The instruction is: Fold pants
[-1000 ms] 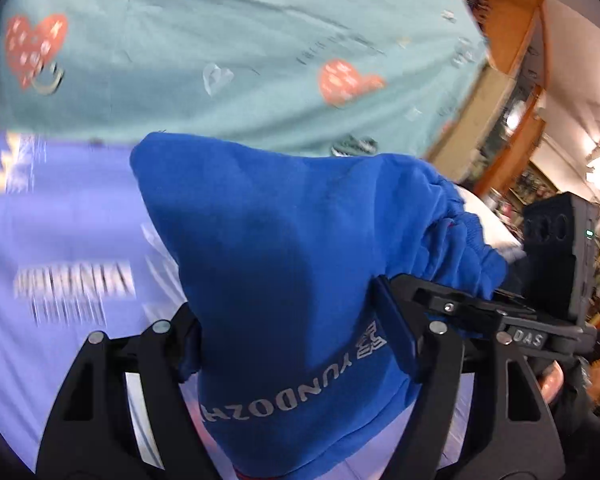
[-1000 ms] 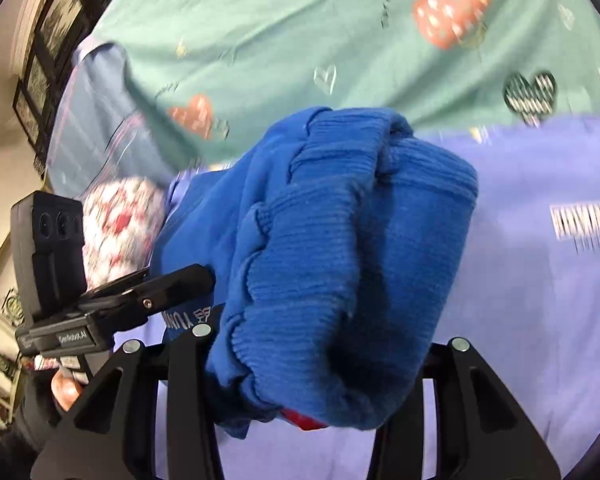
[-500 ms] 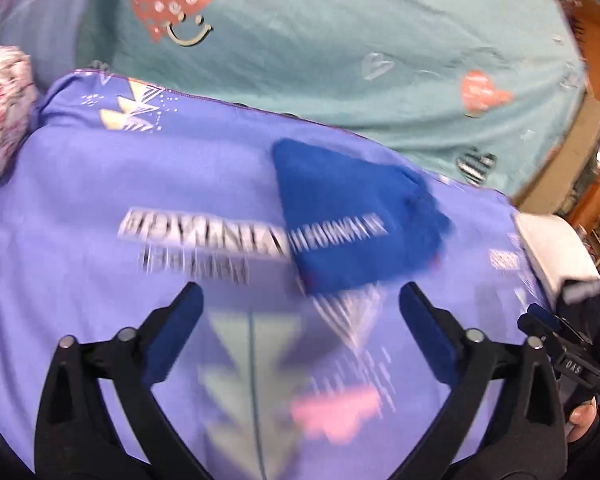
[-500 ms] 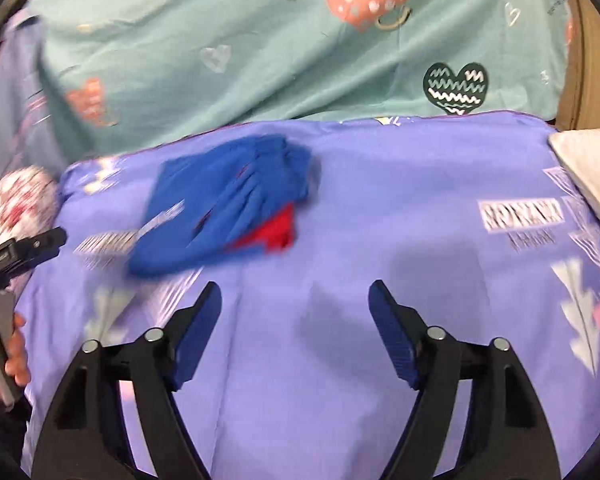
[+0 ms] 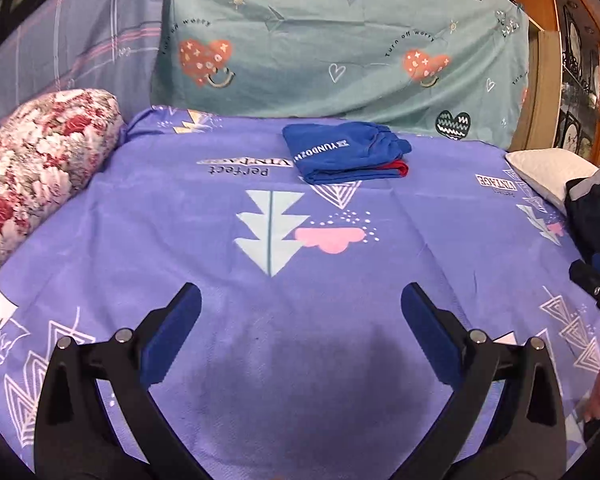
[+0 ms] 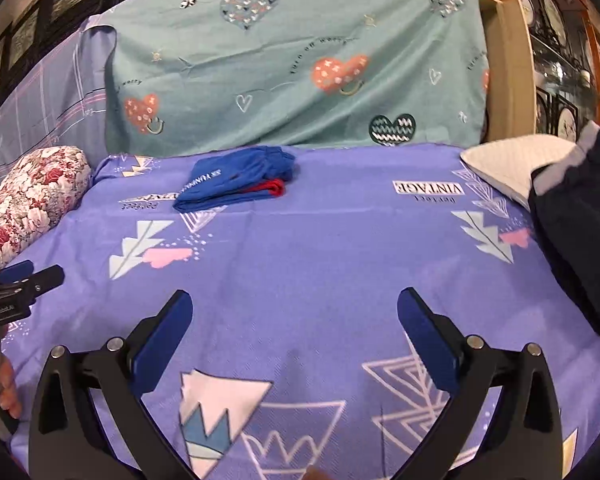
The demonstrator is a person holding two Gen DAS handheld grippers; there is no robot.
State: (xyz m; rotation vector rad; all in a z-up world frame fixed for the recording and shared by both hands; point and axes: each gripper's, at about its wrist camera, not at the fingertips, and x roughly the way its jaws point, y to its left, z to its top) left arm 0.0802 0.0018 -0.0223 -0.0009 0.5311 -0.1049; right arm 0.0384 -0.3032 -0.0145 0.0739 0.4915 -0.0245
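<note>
Folded blue pants [image 5: 342, 154] lie on a purple bedsheet [image 5: 220, 240], well ahead of both tools.

The pants form a compact bundle with white lettering on top and a red edge peeking beneath. Left tool [image 5: 300, 312] and right tool [image 6: 294, 320] are both released, fingers spread, grasping nothing.

Each black plastic two-finger claw, left claw [image 5: 300, 320] and right claw [image 6: 294, 322], carries blue rubber pads [image 5: 176, 332] and silver screws [image 5: 123, 336].
</note>
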